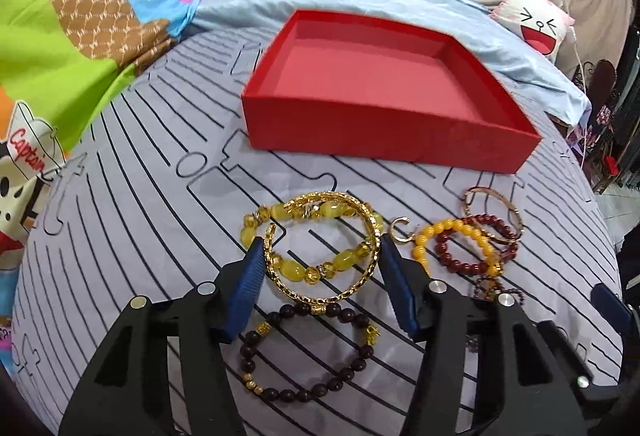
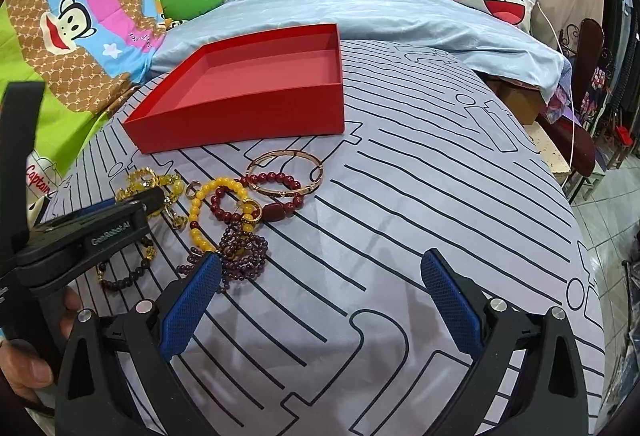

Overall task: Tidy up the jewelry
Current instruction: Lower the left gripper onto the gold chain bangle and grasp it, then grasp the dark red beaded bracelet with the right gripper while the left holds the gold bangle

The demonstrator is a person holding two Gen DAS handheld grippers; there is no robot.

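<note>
While the left tongs (image 1: 320,248) clamp the gold chain bangle (image 1: 340,236), its open coil lies flat, gap at nine o'clock; the right tongs (image 2: 320,276) gape wide, empty.

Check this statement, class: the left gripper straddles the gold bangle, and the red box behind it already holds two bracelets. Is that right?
Not quite. The left gripper does straddle the gold bangle, but the red box holds nothing; its floor is bare. Every bracelet lies on the striped sheet. The left wrist view shows it.
</note>
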